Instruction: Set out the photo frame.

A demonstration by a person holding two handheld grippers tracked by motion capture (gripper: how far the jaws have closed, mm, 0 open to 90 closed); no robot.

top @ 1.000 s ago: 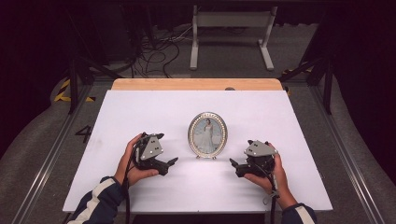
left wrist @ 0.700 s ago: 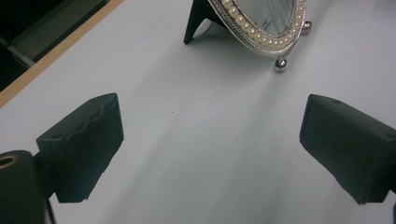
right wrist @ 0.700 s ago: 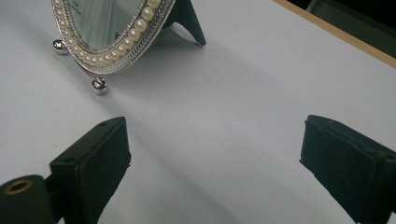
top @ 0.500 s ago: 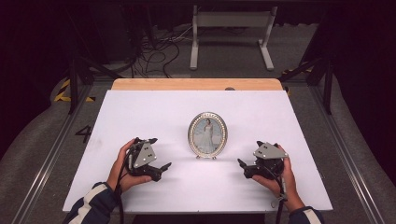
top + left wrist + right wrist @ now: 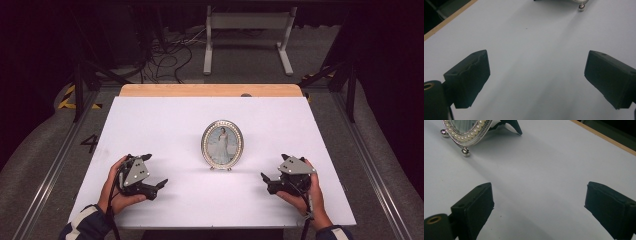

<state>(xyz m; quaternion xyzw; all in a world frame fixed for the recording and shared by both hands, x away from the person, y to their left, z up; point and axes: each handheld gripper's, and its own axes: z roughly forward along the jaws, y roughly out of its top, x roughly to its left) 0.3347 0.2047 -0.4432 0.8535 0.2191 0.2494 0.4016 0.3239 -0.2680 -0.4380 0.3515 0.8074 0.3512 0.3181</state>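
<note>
1. Left hand-held gripper (image 5: 152, 186) sits low over the white surface (image 5: 150, 125), jaws spread wide, nothing between them.
2. Right hand-held gripper (image 5: 266, 181) mirrors it, jaws wide and empty too.
3. Between them, the oval picture frame (image 5: 222, 144) stands upright mid-surface, well apart from both.
4. Its pearl-beaded rim rests on small ball feet (image 5: 465, 152), prop leg behind.

"4" on the floor (image 5: 90, 143)
</note>
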